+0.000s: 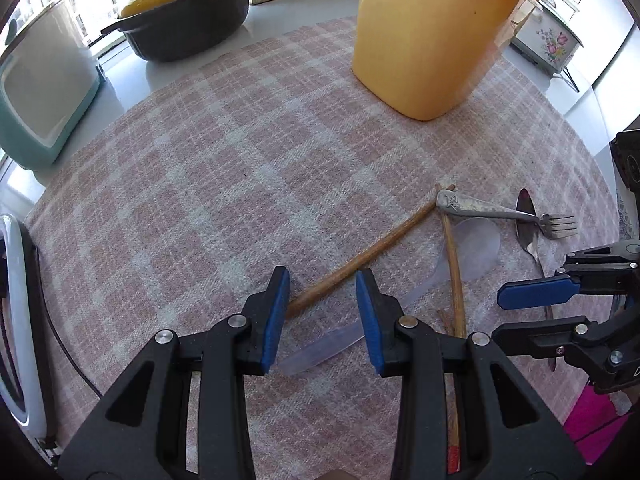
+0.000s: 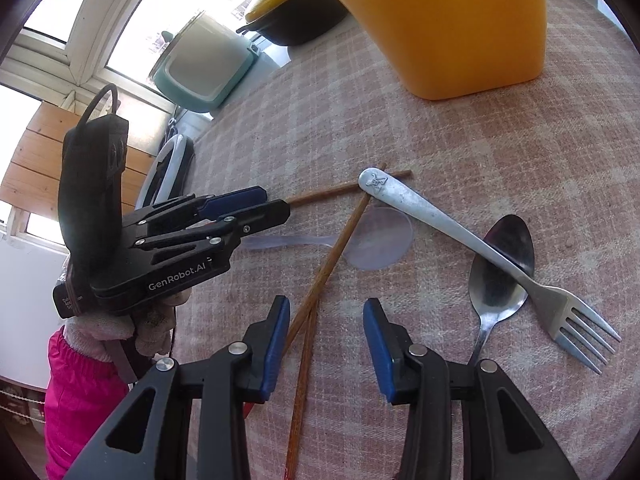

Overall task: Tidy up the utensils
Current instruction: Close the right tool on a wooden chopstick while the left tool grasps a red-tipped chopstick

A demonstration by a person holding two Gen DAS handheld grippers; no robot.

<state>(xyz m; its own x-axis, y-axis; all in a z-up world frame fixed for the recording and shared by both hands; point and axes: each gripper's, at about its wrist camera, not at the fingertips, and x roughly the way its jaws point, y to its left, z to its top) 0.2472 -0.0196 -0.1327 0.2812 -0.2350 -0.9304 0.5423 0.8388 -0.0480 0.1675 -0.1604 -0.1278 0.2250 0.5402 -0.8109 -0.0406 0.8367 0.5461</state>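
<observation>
Lying crossed on the checked cloth (image 1: 200, 184): two wooden chopsticks (image 2: 320, 280), tips meeting under the metal fork (image 2: 460, 236) handle; both grippers, left (image 1: 322, 320) and right (image 2: 326, 344), are hovering released.

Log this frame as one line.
left gripper: open, over clear plastic spoon | right gripper: open, over chopsticks | fork across metal spoon | yellow container upright

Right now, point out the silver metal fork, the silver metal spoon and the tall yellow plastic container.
silver metal fork (image 2: 444, 220): right wrist view, mid-handle.
silver metal spoon (image 2: 502, 268): right wrist view, bowl, below the fork handle crossing it.
tall yellow plastic container (image 1: 428, 40): left wrist view, front wall.
</observation>
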